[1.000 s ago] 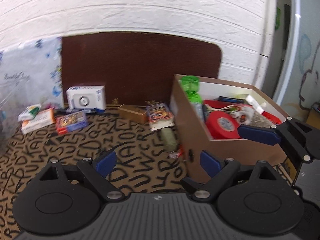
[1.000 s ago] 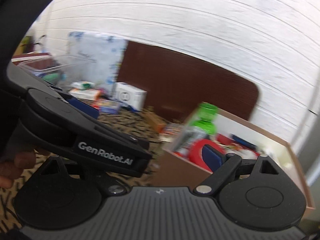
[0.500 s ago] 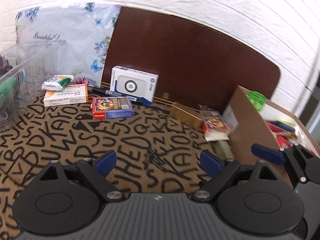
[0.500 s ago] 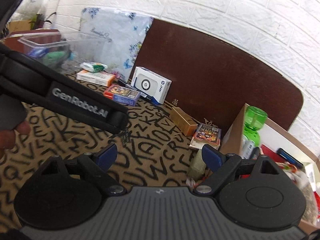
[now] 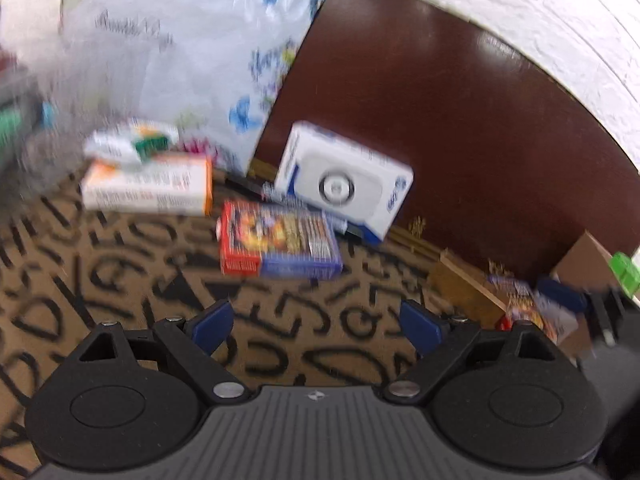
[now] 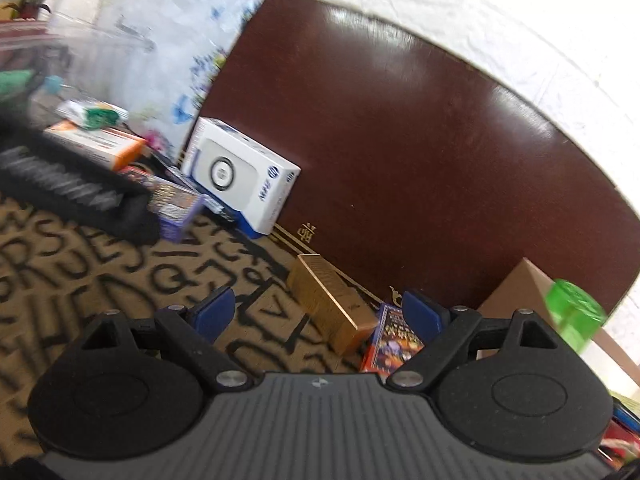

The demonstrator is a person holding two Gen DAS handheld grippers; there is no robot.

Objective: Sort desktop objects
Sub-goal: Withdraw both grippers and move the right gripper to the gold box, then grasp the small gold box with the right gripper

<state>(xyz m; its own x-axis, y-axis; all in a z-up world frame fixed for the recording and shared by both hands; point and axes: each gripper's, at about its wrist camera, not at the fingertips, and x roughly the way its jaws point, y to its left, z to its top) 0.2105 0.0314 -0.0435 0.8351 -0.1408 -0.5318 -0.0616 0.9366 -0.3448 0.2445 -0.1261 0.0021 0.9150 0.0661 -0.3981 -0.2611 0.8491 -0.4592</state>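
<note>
Both sets of jaws wide, empty. Left gripper (image 5: 316, 320) faces the red-and-blue printed card box (image 5: 278, 246) lying on the letter-patterned tabletop (image 5: 120, 272). Risk: box touches the white carton (image 5: 344, 184); a closing grip could nudge it. Right gripper (image 6: 316, 316) idle.

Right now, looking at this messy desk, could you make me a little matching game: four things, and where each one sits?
Things:
1. white box
2. red-and-blue card box
3. gold box
4. green-and-white packet

Places:
a. on top of the orange-and-white box
b. leaning against the brown board
c. flat on the lettered cloth, ahead of the left tongs
d. between the right tongs' fingers in their view

Pairs: 1-b, 2-c, 3-d, 4-a
</note>
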